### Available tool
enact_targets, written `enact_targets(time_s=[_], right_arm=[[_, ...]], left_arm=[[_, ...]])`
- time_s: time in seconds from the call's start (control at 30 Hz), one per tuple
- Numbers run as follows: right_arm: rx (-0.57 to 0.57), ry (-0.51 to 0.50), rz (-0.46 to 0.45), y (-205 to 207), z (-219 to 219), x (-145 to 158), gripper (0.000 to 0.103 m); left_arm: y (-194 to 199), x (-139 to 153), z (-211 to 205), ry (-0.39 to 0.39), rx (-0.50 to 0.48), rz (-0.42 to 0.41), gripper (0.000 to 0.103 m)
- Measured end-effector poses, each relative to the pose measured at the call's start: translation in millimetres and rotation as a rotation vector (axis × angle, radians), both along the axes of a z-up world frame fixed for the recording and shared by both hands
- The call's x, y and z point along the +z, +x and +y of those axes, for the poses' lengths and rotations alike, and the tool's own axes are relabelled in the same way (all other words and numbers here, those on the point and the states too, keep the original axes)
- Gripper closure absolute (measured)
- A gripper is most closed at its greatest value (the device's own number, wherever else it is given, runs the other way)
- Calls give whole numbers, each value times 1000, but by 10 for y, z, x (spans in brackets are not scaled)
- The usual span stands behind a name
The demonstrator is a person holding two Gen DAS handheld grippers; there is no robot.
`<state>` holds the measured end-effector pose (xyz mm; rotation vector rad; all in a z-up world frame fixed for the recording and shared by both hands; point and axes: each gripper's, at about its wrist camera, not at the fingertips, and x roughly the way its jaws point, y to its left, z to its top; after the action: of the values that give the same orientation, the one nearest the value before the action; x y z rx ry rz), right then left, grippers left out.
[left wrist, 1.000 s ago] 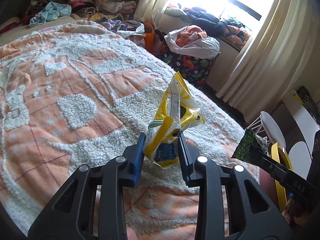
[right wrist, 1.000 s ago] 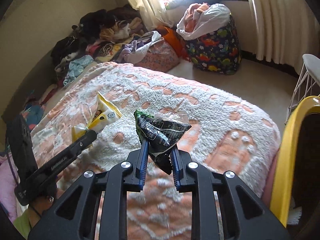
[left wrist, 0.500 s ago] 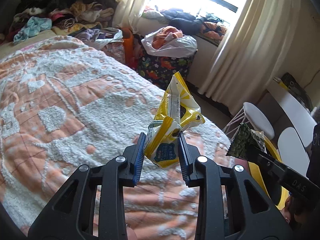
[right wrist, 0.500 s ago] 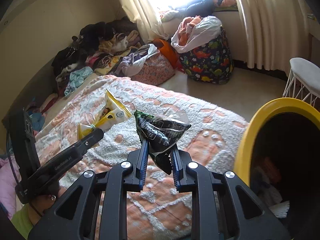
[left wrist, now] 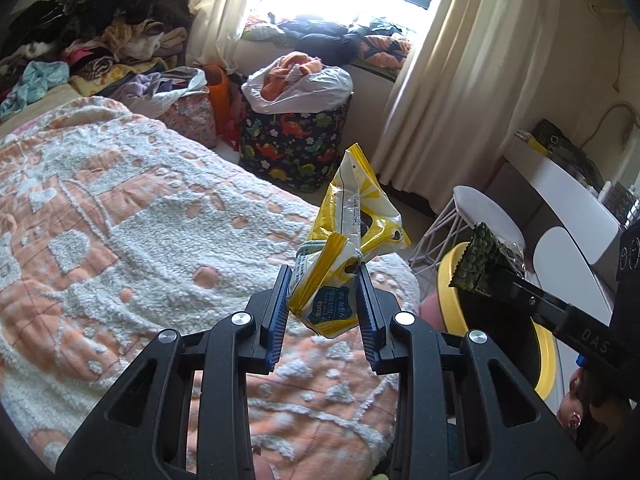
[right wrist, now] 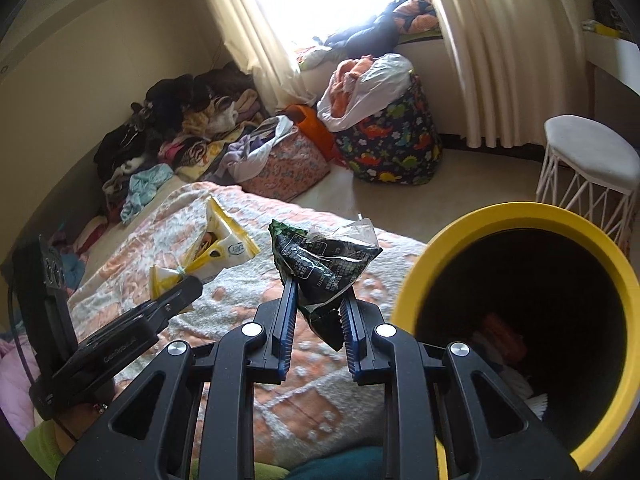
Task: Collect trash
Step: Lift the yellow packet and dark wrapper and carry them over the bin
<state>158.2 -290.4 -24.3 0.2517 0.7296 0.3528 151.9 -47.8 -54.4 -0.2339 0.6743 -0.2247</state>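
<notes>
My left gripper [left wrist: 322, 276] is shut on a yellow snack wrapper [left wrist: 352, 236], held up above the orange and white bedspread [left wrist: 120, 232]. My right gripper [right wrist: 318, 292] is shut on a crumpled dark green wrapper [right wrist: 320, 264], just left of the yellow-rimmed bin [right wrist: 520, 216]. The bin's dark inside holds some rubbish. In the left wrist view the green wrapper [left wrist: 480, 258] and the right gripper's fingers [left wrist: 520, 292] hang over the bin's rim [left wrist: 450, 280]. In the right wrist view the yellow wrapper [right wrist: 218, 244] shows at the left, in the left gripper [right wrist: 188, 284].
A dinosaur-print laundry bag [left wrist: 296, 140] with a white plastic bag on top stands by the curtains [left wrist: 452, 80]. Heaps of clothes [left wrist: 92, 52] lie beyond the bed. A white wire stool [right wrist: 588, 168] and a white desk [left wrist: 560, 192] stand to the right.
Both grippers have moved right and upward with their wrappers. The yellow bin has come far into the right wrist view; the bed's corner and the stool now show in the left.
</notes>
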Motion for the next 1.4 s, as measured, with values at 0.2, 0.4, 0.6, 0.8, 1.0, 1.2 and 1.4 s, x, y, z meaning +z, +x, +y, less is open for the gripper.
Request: enact_targets(time_s=[0.2,0.4,0.6,0.8,1.0,1.2,1.4], right_arm=[[-50,8,5,-76,-263,9,83],[-104,15,2,-107,-534,21,83],[-164,29,7,-97,-765,6,83],[-218,42,16,-99,-978,-24,83],[-262,44,27,-97,-1163,-78,83],[-303,57,44,-103,-1327,-137,83],[-346,49,55,-118,-1444,-174,83]], left_arm=[[-51,50,-211,30,-47,-12,79],[-94,105,-389,52,-86,-21,79],[-138,147,-572,78,-128,-37,79],[-170,167,-762,103,-176,-48,79],[-184,169,-909,120,-215,-52,79],[-209,142,-1071,135,-256,-50,79],[-211,102,-1276,153,-303,-44,79]])
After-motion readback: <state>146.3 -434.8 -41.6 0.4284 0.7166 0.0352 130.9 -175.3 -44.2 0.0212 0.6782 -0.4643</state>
